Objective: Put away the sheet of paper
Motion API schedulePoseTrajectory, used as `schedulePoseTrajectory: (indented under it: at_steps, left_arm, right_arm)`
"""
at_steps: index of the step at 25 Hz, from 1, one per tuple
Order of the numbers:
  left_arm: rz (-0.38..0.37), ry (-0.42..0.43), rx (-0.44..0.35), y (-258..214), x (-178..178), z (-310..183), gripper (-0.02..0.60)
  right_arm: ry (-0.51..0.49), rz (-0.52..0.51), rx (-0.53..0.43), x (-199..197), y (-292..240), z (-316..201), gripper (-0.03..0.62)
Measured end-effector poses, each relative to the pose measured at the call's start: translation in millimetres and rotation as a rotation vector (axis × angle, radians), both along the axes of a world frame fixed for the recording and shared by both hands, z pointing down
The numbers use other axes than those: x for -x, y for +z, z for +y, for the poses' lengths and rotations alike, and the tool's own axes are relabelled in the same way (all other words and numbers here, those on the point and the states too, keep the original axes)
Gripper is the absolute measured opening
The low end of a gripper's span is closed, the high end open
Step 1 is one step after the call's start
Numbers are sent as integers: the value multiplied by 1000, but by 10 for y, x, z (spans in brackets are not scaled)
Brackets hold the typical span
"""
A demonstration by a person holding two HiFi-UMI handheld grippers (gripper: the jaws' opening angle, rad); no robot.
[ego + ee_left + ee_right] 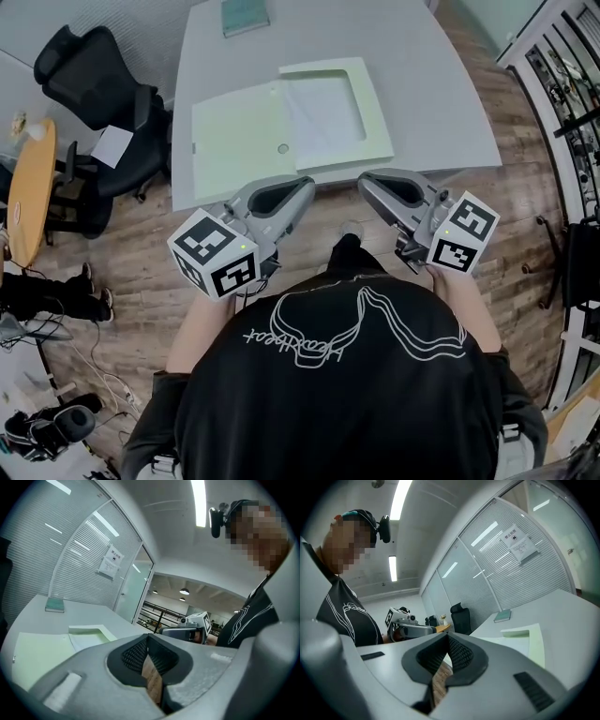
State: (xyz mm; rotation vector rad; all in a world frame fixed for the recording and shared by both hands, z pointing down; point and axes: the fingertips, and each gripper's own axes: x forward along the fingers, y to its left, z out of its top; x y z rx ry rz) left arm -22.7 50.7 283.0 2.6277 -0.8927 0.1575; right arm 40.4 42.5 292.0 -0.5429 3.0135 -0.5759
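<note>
head view: a grey table [441, 84] bears an open pale green folder [234, 131], and the sheet of paper [323, 108] lies in its right half. at the table's near edge, left gripper [307, 182] and right gripper [366, 180] hover, fingers pressed together, holding nothing.

I can read nothing: the white paper notice [111, 561] on the glass wall [79, 569] and the white script [292, 343] on the black shirt [375, 403] are illegible.

Left tool [302, 186], right tool [367, 181] — the 2 side by side, level, jaws pressed together, empty
</note>
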Motion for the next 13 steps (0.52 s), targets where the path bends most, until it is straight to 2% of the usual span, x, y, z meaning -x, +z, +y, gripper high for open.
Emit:
schedulePoseTrajectory:
  at_steps: [8, 13]
  left_arm:
    - [4, -13, -46, -186, -1, -19, 11]
    - [11, -26, -47, -216, -44, -44, 11]
  right_arm:
    - [-22, 3, -56, 43, -220, 18, 9]
    - [-27, 11, -45, -3, -212, 43, 9]
